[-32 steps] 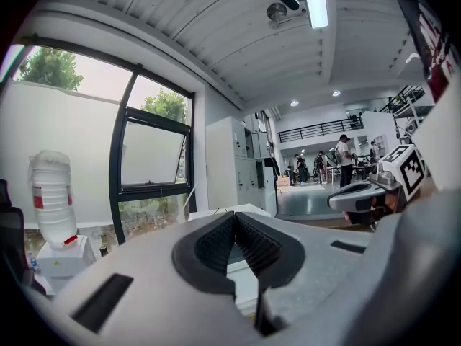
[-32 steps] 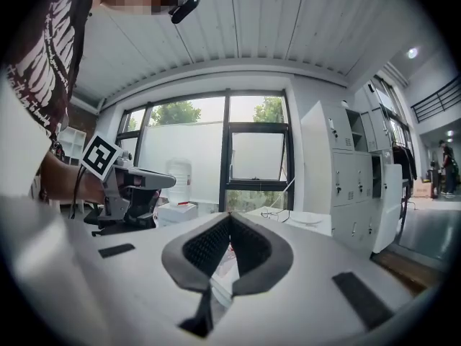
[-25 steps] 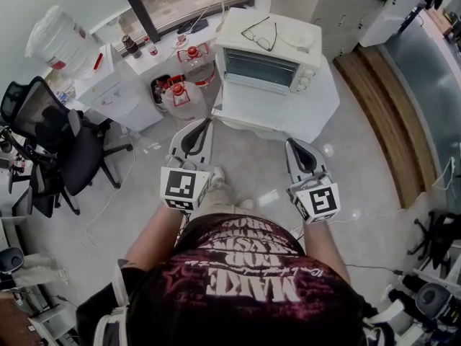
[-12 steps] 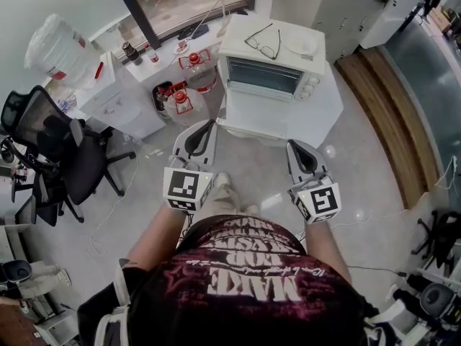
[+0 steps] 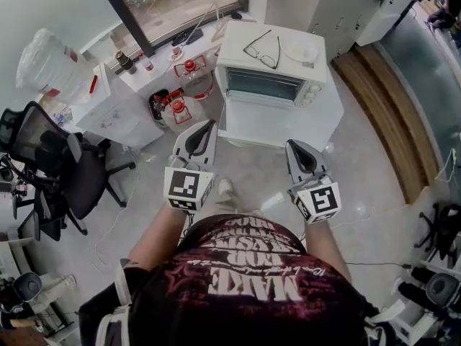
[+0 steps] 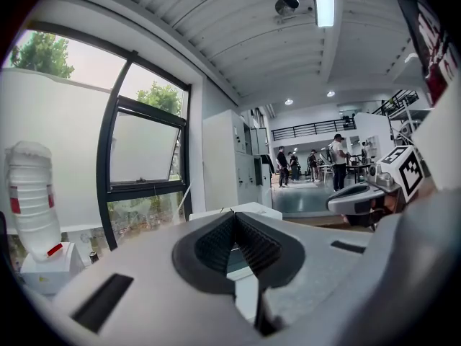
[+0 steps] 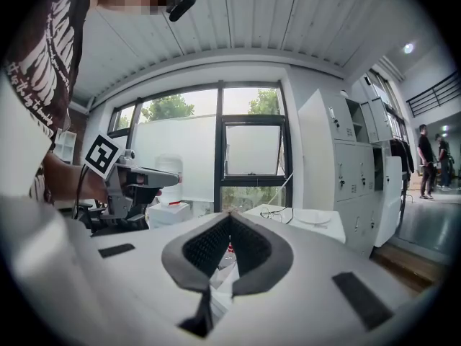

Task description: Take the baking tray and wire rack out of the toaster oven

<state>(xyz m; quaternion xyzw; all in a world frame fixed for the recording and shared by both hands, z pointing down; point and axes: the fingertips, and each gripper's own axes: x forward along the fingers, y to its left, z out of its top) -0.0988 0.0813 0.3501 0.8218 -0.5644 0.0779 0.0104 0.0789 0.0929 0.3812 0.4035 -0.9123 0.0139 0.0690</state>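
Approach step. Left gripper and right gripper both closed, empty, well short of toaster oven on far white table. Door shut; tray and rack presumably inside, unseen. Next probably: open jaws, reach door.

Grey polished floor w/ a wood strip at right. Black-framed window in white wall, daylight thru it. Black office chair at left, pale lockers top right; ribbed ceiling w/ strip light on.
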